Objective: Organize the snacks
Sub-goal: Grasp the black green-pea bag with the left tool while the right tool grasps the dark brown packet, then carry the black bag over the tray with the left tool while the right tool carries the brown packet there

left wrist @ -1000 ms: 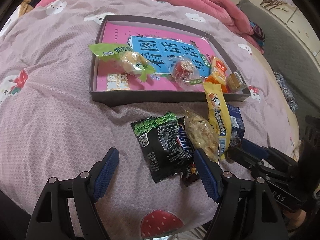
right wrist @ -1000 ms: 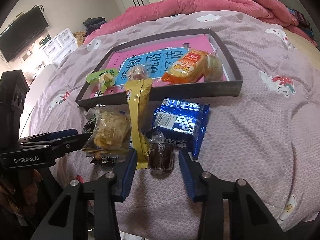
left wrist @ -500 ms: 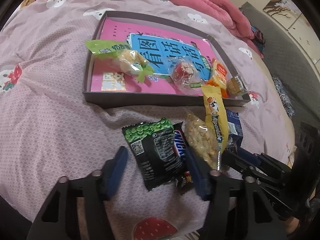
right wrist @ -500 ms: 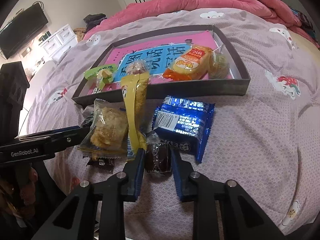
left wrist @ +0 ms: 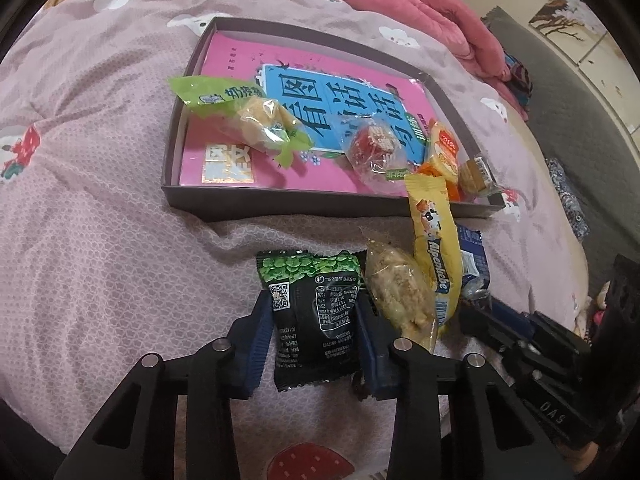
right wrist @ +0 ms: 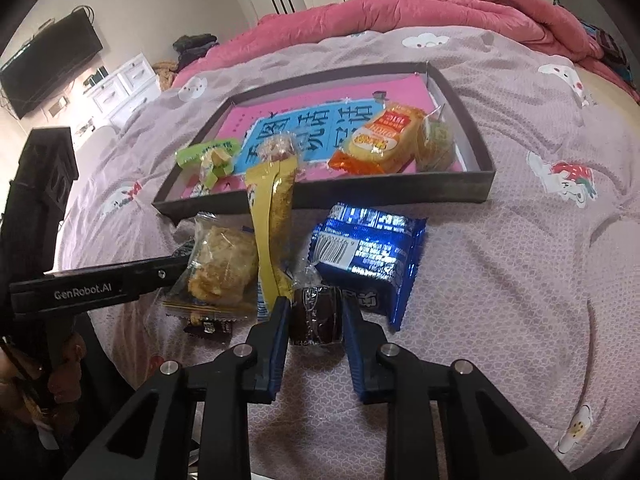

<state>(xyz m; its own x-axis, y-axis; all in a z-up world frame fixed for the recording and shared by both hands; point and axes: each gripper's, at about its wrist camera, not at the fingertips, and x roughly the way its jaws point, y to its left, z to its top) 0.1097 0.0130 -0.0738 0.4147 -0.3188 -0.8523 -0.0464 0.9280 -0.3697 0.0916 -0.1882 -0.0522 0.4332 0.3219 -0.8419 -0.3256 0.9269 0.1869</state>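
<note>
A grey tray point(left wrist: 280, 204) with a pink and blue book in it lies on the bed and holds several snacks. In front of it lie a black and green pea packet point(left wrist: 314, 316), a clear crispy snack point(left wrist: 400, 292), a yellow stick pack point(left wrist: 436, 248) and a blue packet point(right wrist: 366, 256). My left gripper point(left wrist: 314, 340) is shut on the pea packet. My right gripper point(right wrist: 316, 320) is shut on a small dark brown candy point(right wrist: 316, 314). The tray also shows in the right wrist view point(right wrist: 400, 192).
A pink quilt point(right wrist: 460, 8) is bunched at the far side of the bed. The pink patterned bedsheet point(left wrist: 100, 240) spreads to the left. A white dresser point(right wrist: 120, 88) and a wall TV point(right wrist: 48, 64) stand far left. A grey floor mat point(left wrist: 580, 128) lies right of the bed.
Both grippers moved forward and closed. The left one went from wide open to clamped on the pea packet. The right one narrowed onto the brown candy.
</note>
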